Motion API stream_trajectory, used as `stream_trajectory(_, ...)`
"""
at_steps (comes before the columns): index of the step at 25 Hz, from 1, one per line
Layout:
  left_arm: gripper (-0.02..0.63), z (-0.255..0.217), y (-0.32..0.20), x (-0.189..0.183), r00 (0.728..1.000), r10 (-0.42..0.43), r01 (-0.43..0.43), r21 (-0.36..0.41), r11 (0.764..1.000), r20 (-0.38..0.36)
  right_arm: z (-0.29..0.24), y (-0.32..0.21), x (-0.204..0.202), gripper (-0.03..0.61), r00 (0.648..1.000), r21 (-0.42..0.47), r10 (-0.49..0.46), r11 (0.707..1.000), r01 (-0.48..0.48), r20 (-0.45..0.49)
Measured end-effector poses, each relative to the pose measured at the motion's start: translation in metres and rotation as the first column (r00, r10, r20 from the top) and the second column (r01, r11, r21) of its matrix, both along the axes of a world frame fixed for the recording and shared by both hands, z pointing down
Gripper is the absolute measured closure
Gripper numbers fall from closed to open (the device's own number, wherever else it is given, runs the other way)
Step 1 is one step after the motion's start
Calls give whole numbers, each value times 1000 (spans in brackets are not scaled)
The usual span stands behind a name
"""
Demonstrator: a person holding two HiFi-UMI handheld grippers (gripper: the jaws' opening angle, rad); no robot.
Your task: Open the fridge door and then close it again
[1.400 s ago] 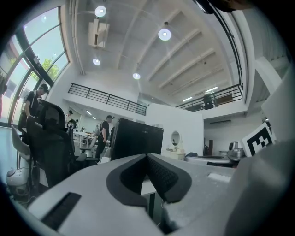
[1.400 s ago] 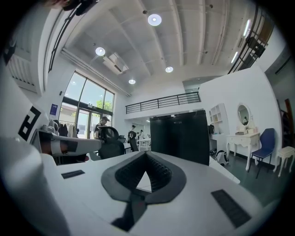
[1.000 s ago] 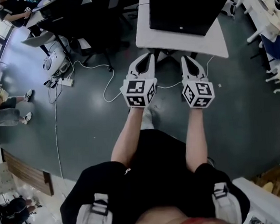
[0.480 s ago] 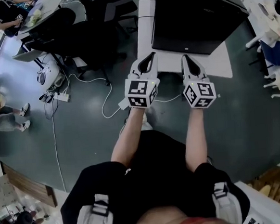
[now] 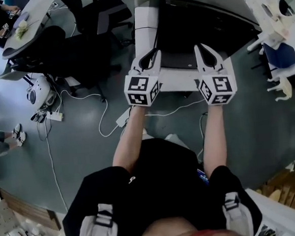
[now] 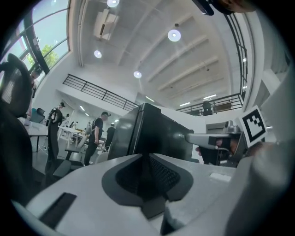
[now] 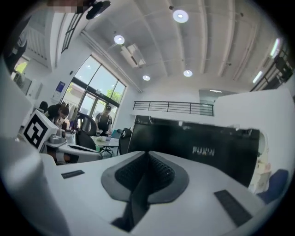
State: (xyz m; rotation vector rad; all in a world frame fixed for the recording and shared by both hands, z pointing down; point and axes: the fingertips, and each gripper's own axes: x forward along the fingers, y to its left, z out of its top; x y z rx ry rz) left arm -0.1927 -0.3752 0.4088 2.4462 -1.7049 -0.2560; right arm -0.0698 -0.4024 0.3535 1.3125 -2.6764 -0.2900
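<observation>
Both hover over fridge's [image 5: 206,18] table [image 5: 177,80] (right claw [image 7: 147,155] clenched, left claw [image 6: 147,156] just parting, empty).

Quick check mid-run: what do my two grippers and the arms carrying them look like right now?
Both the left gripper and right gripper are white tapering shells with dark mesh-textured pads, each carrying a cube of black-and-white square markers. The arms are bare below a black short-sleeved top. The left jaws have just been opening slightly, nothing between them.
</observation>
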Motion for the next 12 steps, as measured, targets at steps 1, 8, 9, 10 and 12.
stream_trajectory(1,576,-3,-7,3,1000,14,-14,8,1000,9,-14,-6,-3,583,999,32,-19,999,21,-42)
stream_trajectory(8,469,-23,-50,13,994,94,-97,53,994,59,-70,-40,-30,465,905,124,-113,976,178,-410)
stream_trajectory(9,456,-26,-56,12,994,90,-94,58,994,56,-72,-44,-34,465,887,128,-120,972,197,-447)
stream_trajectory(10,446,-29,-62,12,994,92,-95,62,994,53,-73,-48,-36,459,869,129,-125,969,210,-479)
stream_trajectory(12,429,-30,-72,14,992,115,-118,61,991,54,-71,-54,-40,453,835,118,-129,967,225,-535)
